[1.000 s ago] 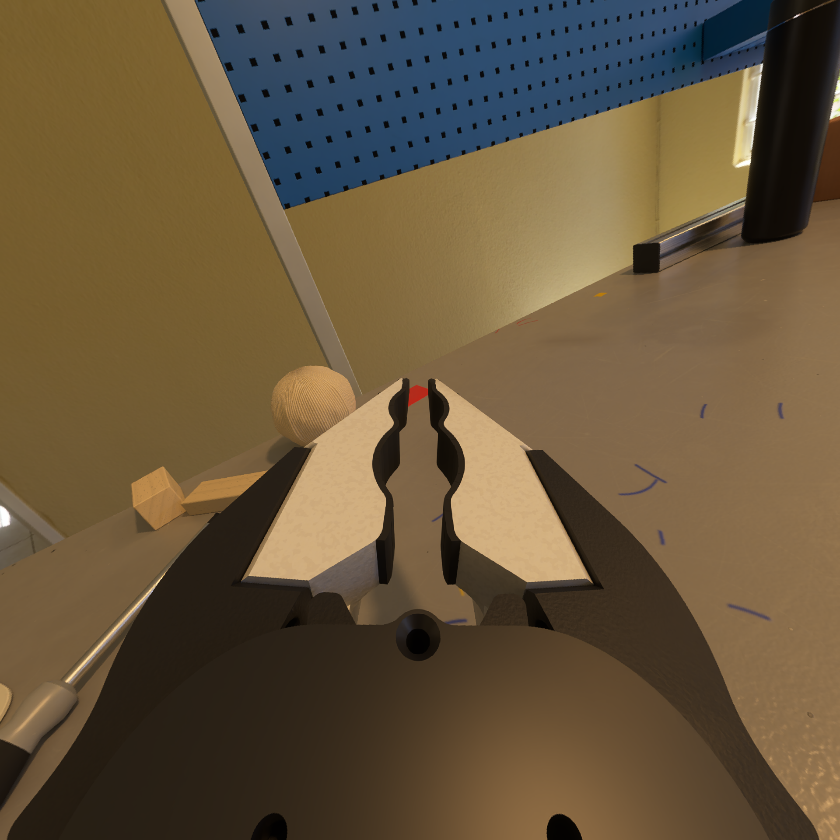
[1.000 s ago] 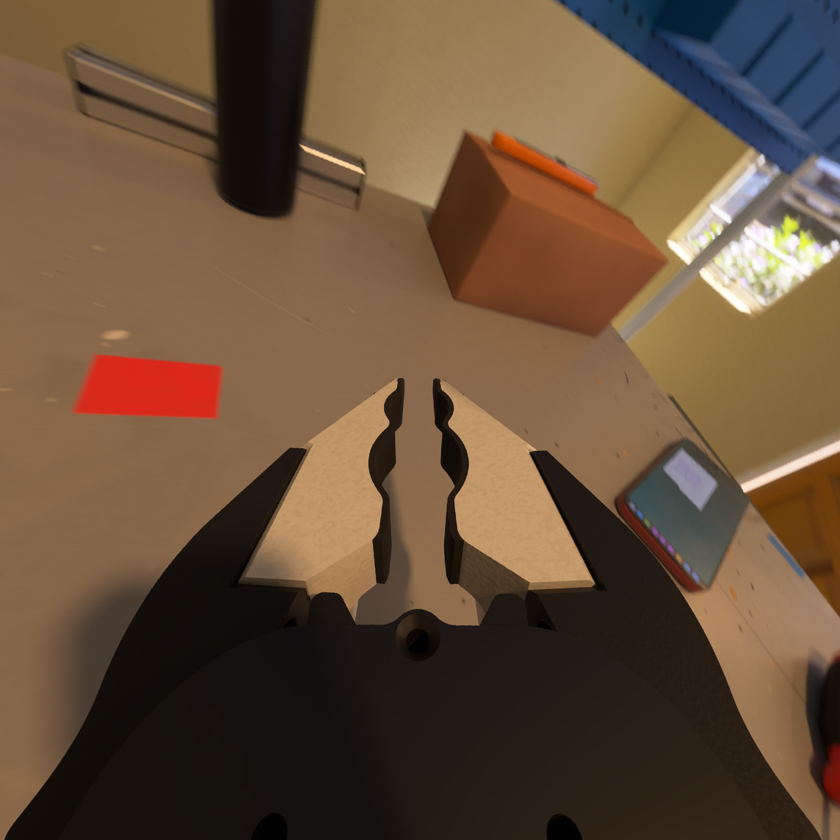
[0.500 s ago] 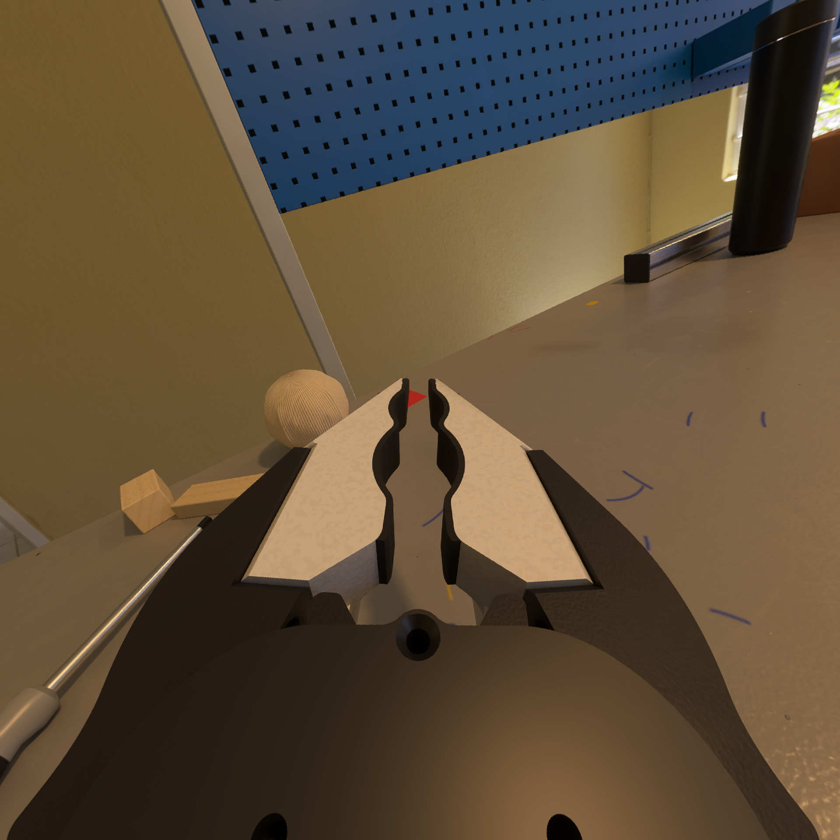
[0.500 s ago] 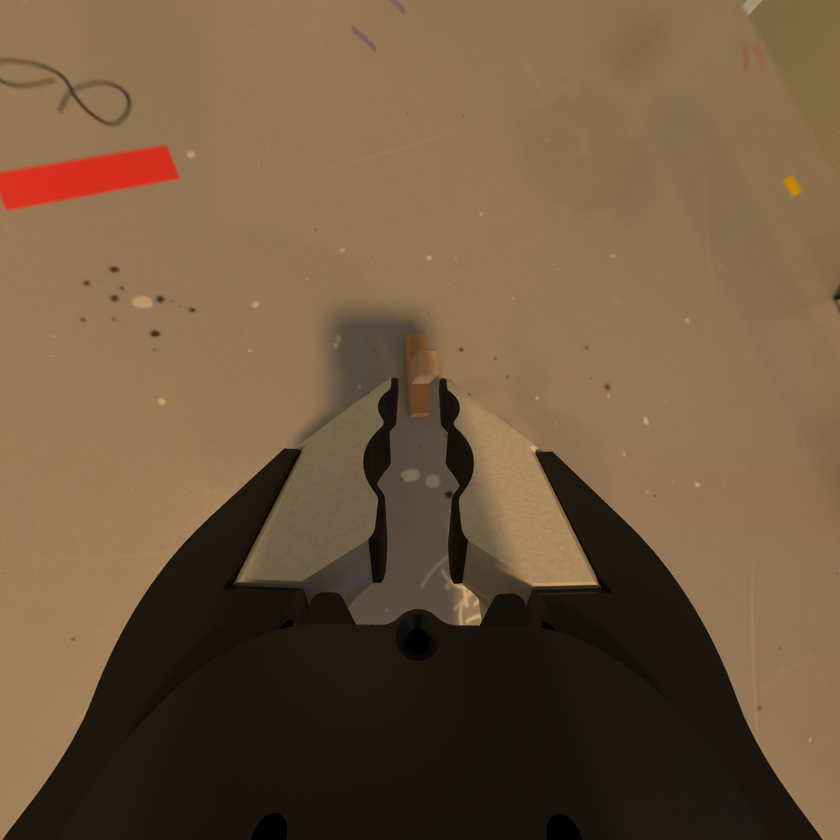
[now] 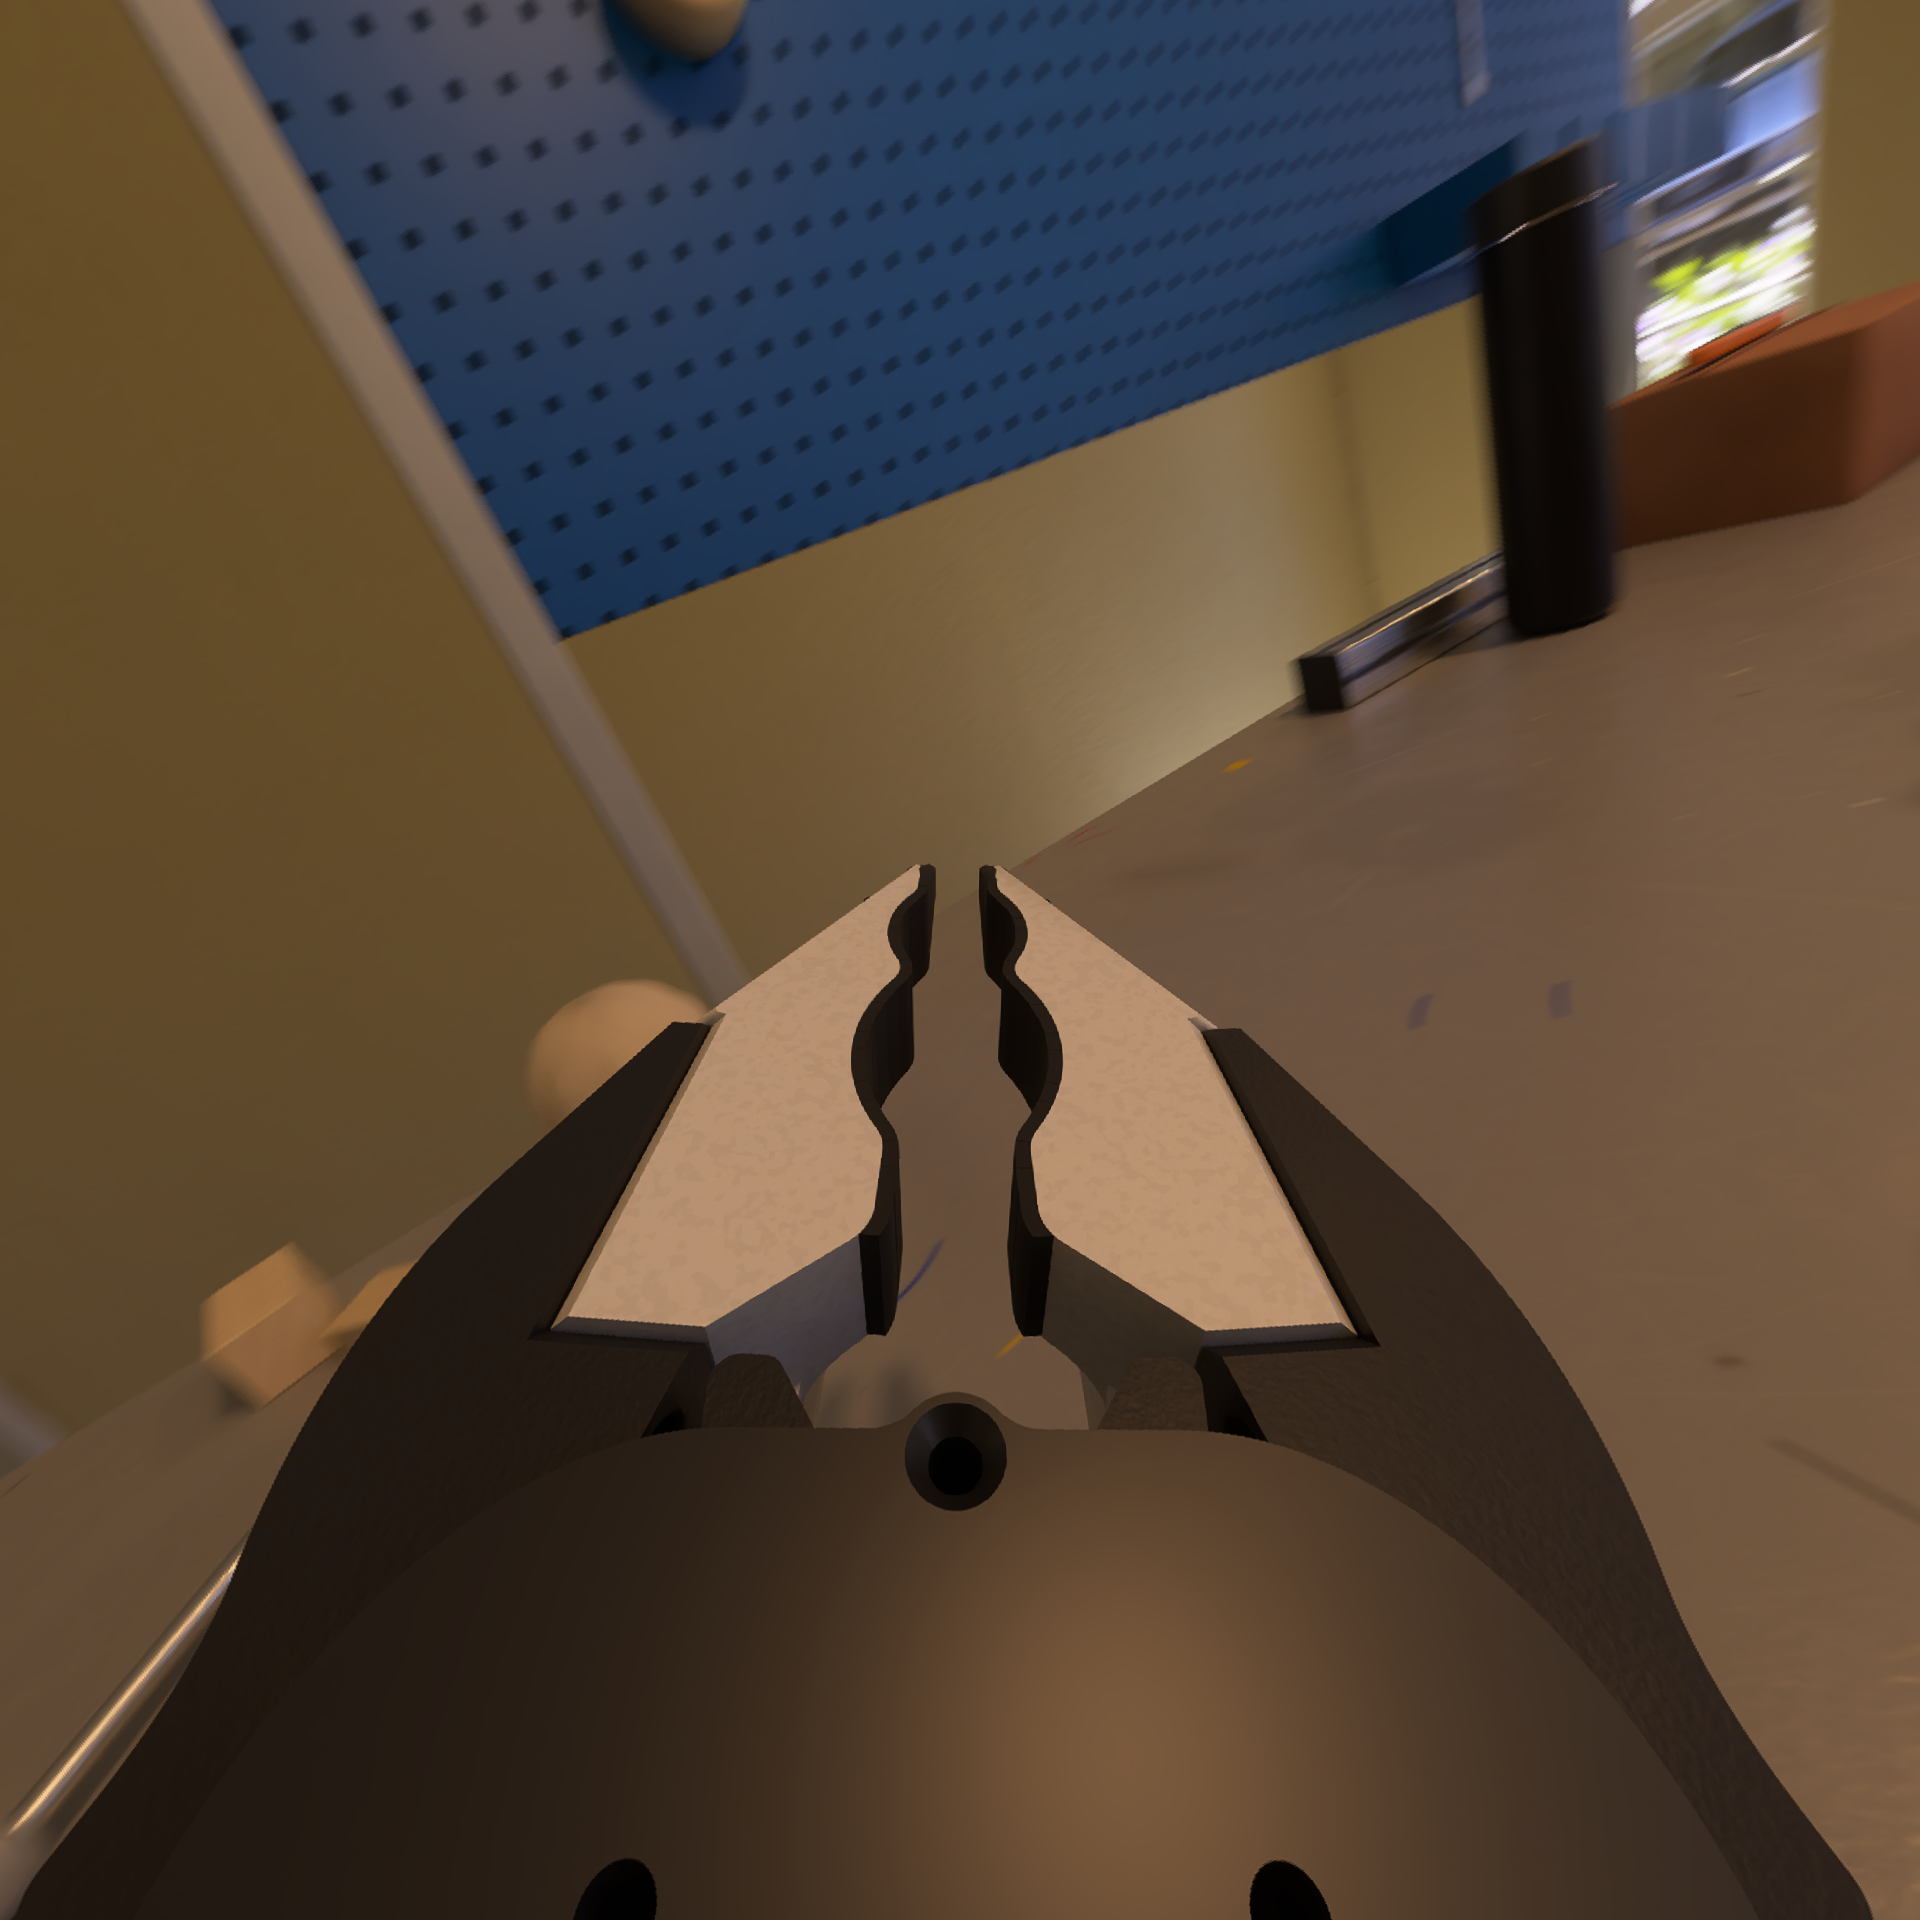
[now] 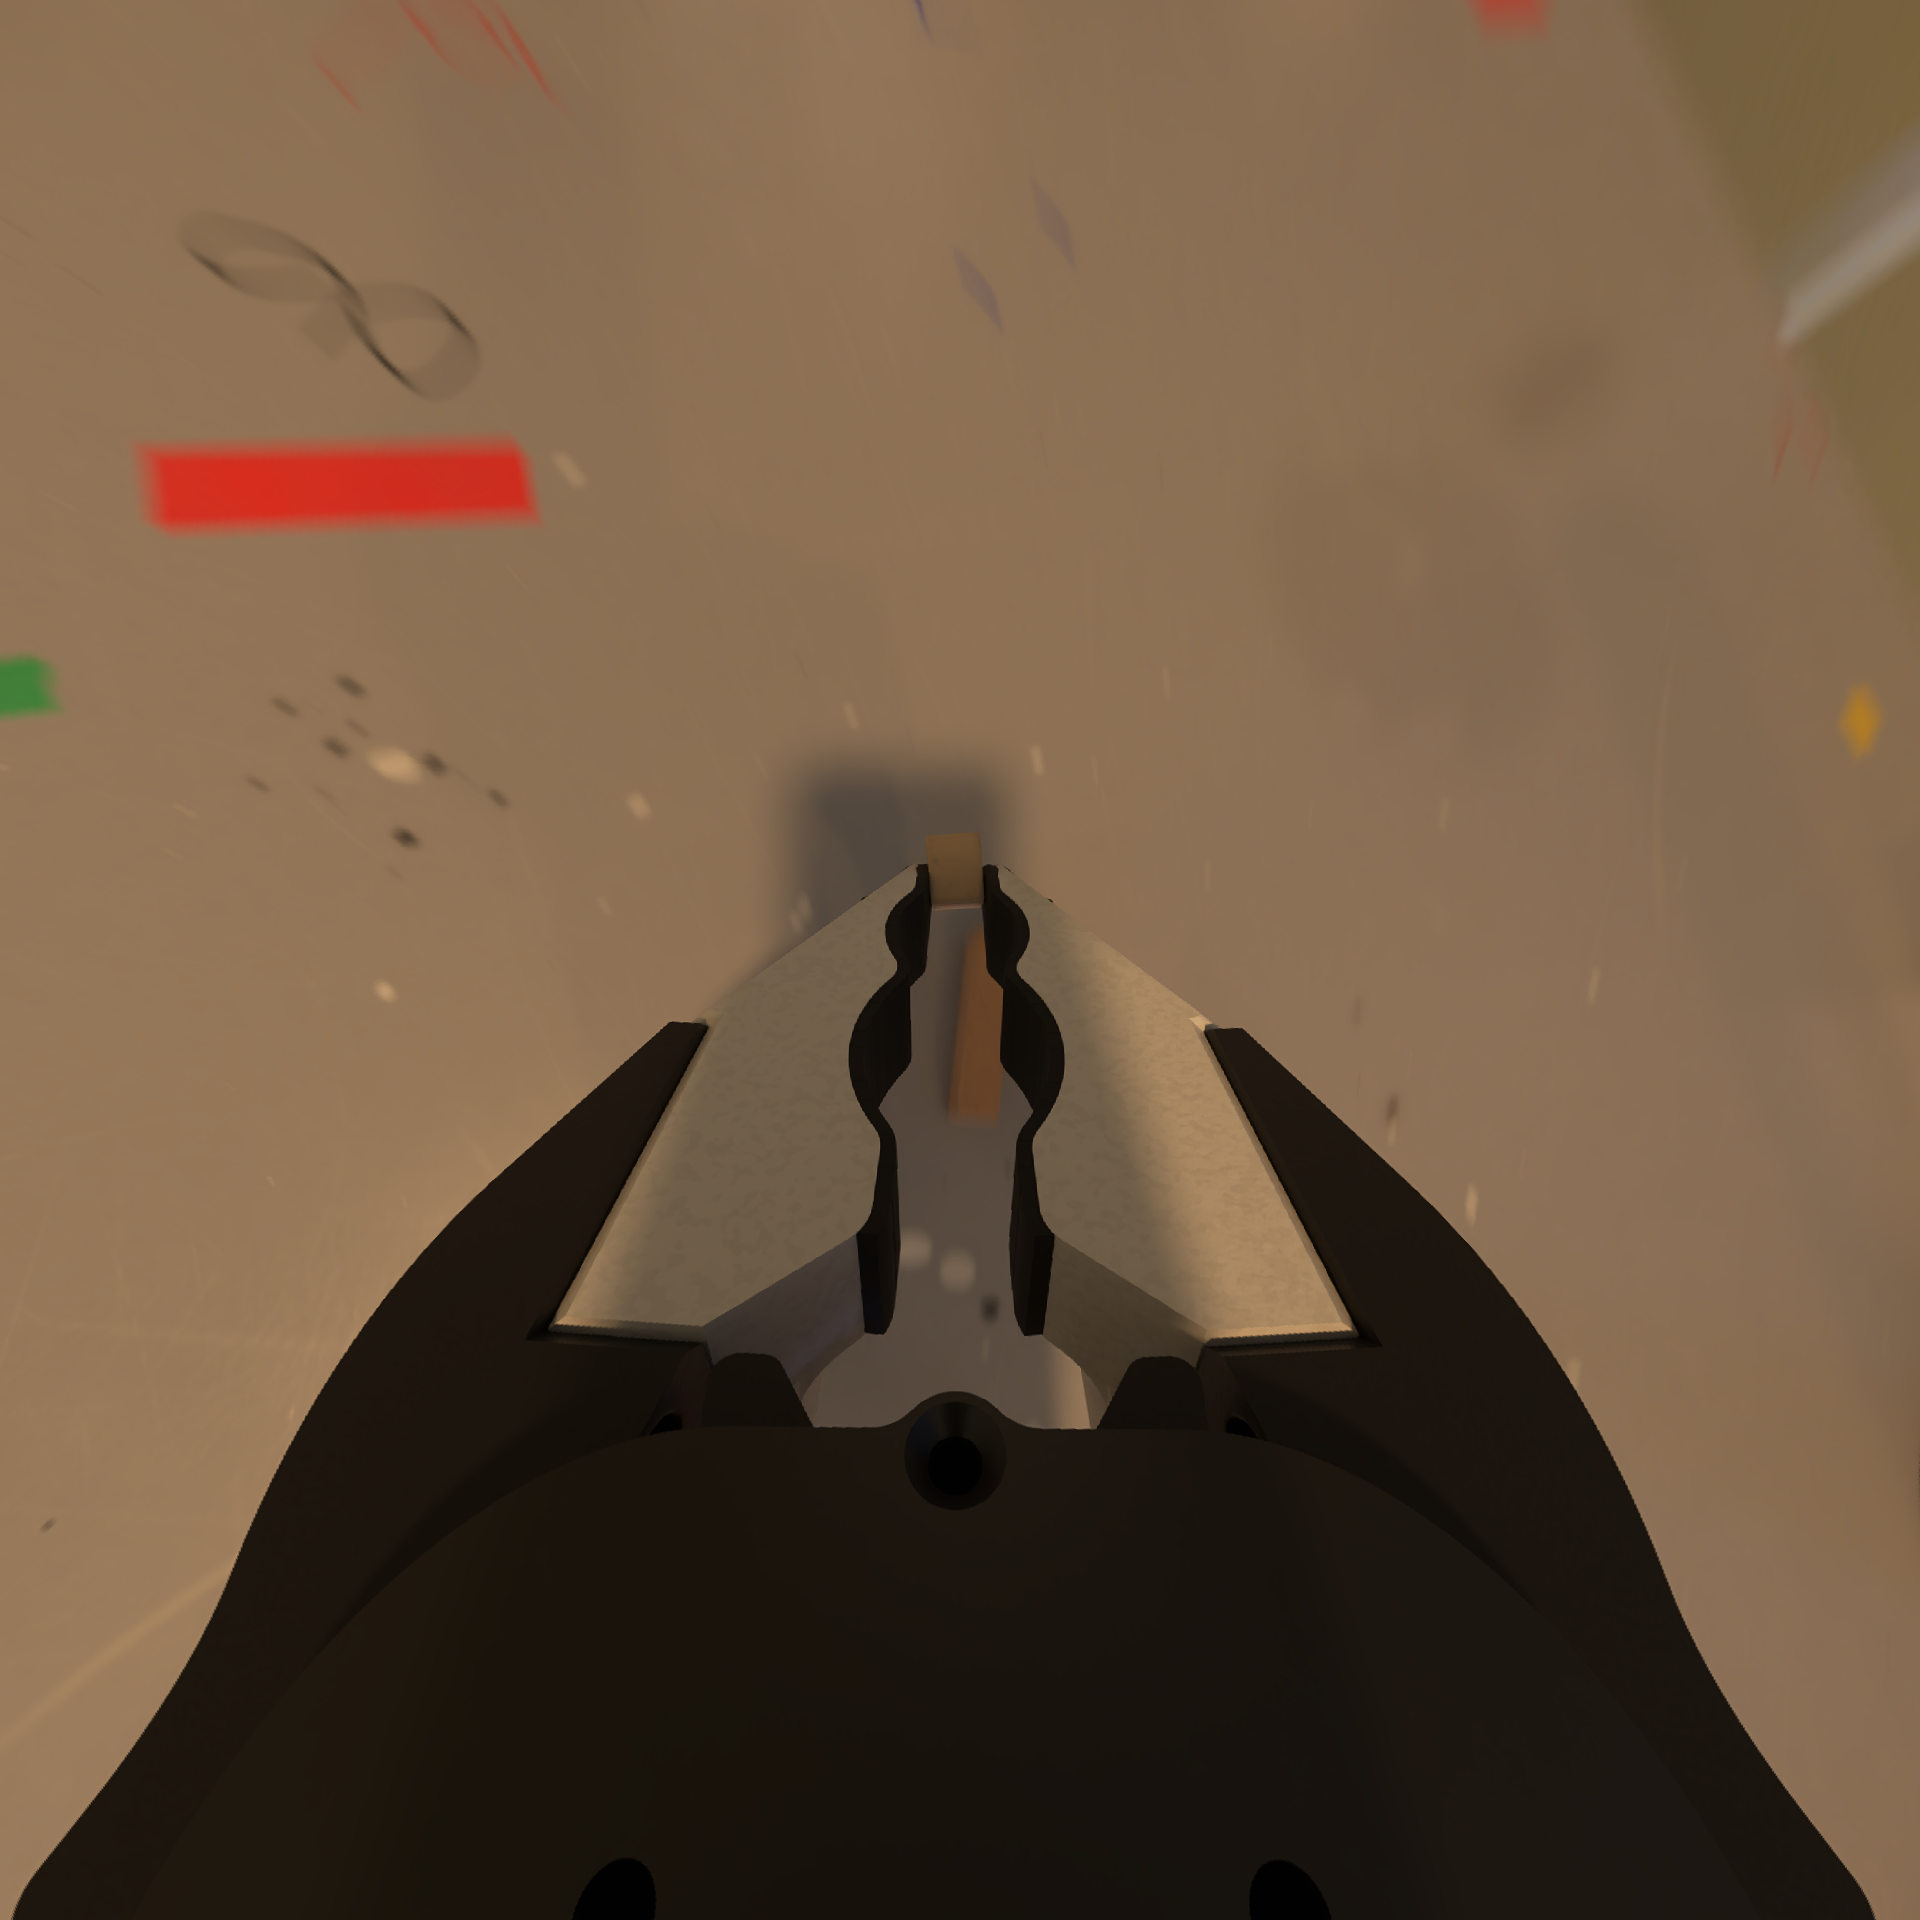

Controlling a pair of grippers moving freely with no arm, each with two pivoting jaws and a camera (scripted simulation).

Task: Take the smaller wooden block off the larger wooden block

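Observation:
In the right wrist view, my right gripper (image 6: 956, 883) points down at the tabletop and is shut on the smaller wooden block (image 6: 954, 871), a pale cube pinched between the fingertips. The larger wooden block (image 6: 977, 1039), a darker tan slab, lies on the table below and shows through the gap between the fingers, apart from the cube. My left gripper (image 5: 958, 883) hovers low over the table with its jaws nearly together and nothing between them. It is far from both blocks.
The left wrist view shows a blurred wooden cube (image 5: 270, 1320), a wooden ball (image 5: 603, 1039), a metal shaft (image 5: 104, 1714), a black cylinder (image 5: 1548, 395), a metal rail (image 5: 1403, 644), a brown box (image 5: 1787, 436) and a blue pegboard (image 5: 831, 260). Red tape (image 6: 338, 483) marks the table.
My right gripper swung from looking across the table to pointing down, closed on the small block and drew it away from the larger block. The left view tilted upward a little.

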